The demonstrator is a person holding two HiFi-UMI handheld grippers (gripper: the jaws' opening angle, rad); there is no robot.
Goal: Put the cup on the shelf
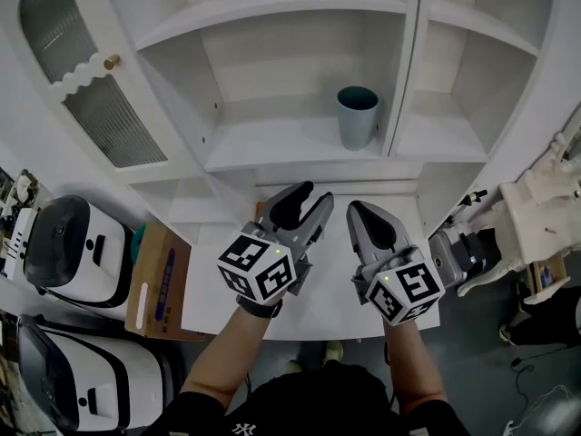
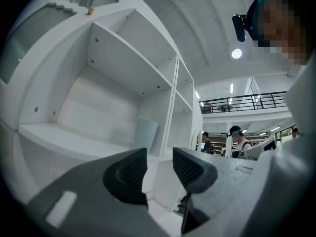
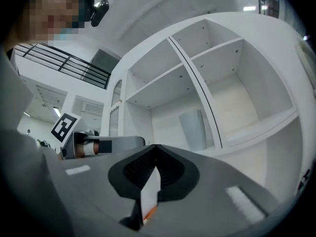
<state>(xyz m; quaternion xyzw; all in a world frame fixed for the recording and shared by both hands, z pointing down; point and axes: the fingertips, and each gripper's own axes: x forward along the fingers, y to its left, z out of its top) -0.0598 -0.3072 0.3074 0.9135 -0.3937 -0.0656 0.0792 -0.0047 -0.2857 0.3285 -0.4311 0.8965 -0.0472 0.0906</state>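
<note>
White all over in the head view: open shelf unit (image 1: 300, 143) beyond the far edge of the white table (image 1: 329, 284), glazed door (image 1: 86, 71) open at left, cardboard box (image 1: 162, 280) and white appliances (image 1: 64, 248) past the table's left edge. Teal cup (image 1: 358, 116) upright on the shelf, just beside the right divider. Left gripper (image 1: 309, 198) and right gripper (image 1: 363, 212) over the table's middle, apart from the cup.

Left gripper view: jaws parted, nothing between; cup pale and blurred; high hall with a railing (image 2: 242, 100) and distant people (image 2: 239, 137), unseen from above.

Right gripper view: jaws pressed together, empty; cup greyish, tapered, beside the divider.
</note>
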